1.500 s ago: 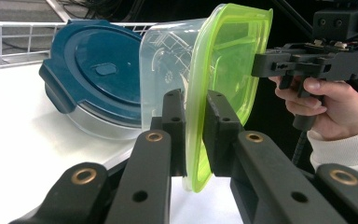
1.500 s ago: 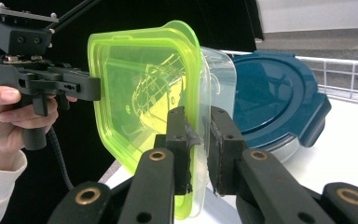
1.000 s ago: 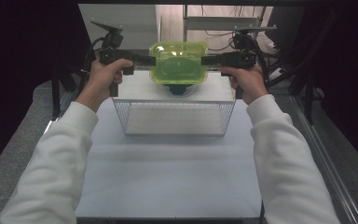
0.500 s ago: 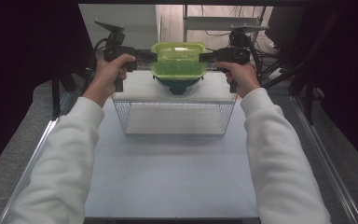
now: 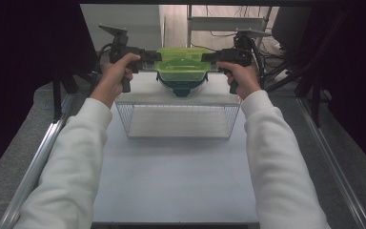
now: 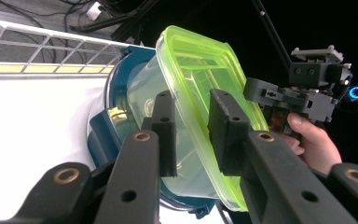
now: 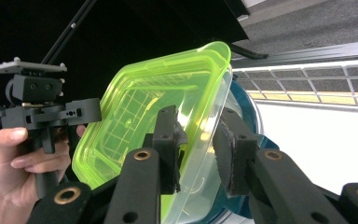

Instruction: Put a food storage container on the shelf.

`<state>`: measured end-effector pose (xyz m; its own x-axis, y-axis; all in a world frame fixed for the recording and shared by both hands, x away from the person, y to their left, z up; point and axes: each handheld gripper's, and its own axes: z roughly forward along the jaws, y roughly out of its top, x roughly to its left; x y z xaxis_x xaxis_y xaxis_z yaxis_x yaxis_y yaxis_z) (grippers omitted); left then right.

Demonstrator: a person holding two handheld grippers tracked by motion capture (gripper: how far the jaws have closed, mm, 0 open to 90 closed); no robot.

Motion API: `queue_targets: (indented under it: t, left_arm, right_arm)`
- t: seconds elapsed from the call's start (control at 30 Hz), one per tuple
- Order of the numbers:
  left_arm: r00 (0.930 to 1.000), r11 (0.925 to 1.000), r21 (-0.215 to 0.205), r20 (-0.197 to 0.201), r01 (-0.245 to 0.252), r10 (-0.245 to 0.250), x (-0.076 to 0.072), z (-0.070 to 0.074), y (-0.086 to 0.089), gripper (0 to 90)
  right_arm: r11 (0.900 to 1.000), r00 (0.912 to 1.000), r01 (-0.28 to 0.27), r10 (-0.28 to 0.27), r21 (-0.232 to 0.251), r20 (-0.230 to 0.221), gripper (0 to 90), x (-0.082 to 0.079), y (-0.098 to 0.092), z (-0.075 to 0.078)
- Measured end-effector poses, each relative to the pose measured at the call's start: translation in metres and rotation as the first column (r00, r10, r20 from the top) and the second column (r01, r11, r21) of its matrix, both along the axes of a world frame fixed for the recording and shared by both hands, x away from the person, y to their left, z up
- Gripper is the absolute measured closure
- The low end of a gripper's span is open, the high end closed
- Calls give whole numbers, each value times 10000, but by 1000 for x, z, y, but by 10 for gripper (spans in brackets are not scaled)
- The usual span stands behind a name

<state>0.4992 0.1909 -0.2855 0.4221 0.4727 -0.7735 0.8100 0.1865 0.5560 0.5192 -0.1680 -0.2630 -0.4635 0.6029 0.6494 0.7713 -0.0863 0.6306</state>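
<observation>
A clear tub with a neon-green lid (image 5: 183, 67) rests level on a dark blue bowl (image 5: 181, 88) at the far end of the white table. My left gripper (image 5: 156, 58) is at its left rim and my right gripper (image 5: 208, 57) at its right rim. In the left gripper view the lid's edge (image 6: 200, 74) passes between the jaws of the left gripper (image 6: 196, 133) with a gap on both sides. The right gripper (image 7: 200, 140) likewise straddles the rim (image 7: 140, 107) without pressing. Both pairs of jaws have just been opening, so both grippers are open.
A wire basket (image 5: 178, 121) stands just in front of the bowl; its mesh wall (image 7: 307, 86) also runs behind the bowl in the gripper views. White tabletop (image 5: 176, 181) stretches toward the person. Metal rails (image 5: 43, 157) line both sides, with dark stands and cables behind.
The tub was held higher and tipped toward the camera. It has come down and levelled out onto the blue bowl, and both hands have sunk with it.
</observation>
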Motion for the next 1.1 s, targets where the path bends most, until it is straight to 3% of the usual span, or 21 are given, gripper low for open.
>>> queue_targets:
  t: [0.17,0.2,0.23,0.27,0.3,0.33,0.47,0.6,0.8,0.93,1.1]
  left_arm:
    - [9996,9997,168,214,-163,160,0,-1,0,697]
    - [9995,9993,282,226,-249,242,-1,-1,0,595]
    - [9994,9989,376,171,-293,287,0,-2,0,595]
    - [9992,9979,518,73,-394,391,0,-2,0,422]
    - [9990,9973,590,43,-447,445,1,-2,1,422]
    - [9984,9964,635,121,-559,552,1,-2,2,361]
    - [9957,9953,770,763,-591,532,-6,3,4,265]
    - [9908,9921,1052,1238,-683,551,-13,7,4,237]
    - [9844,9902,1256,1714,-612,391,-24,12,5,230]
    - [9790,9890,1271,1974,-762,501,-33,12,11,234]
    - [9710,9843,1606,2367,-726,330,-47,11,17,235]
  right_arm:
    - [9998,9998,183,-183,85,19,674,-1,1,-2]
    - [9999,9998,153,-153,78,88,517,-1,1,-3]
    - [9999,9998,153,-153,78,88,517,-1,1,-3]
    - [9998,9999,133,-134,124,66,410,0,1,-3]
    - [9998,9999,133,-134,124,66,410,0,1,-3]
    - [9997,9999,129,-130,203,59,385,0,1,-4]
    - [9997,9963,248,-249,29,818,251,-5,-1,0]
    - [9992,9895,203,-249,341,1422,250,-12,-9,2]
    - [9990,9776,-228,302,-380,2083,259,-22,-13,7]
    - [9961,9714,-445,610,-767,2294,262,-31,-15,12]
    - [9938,9625,-626,845,-920,2579,263,-42,-19,15]
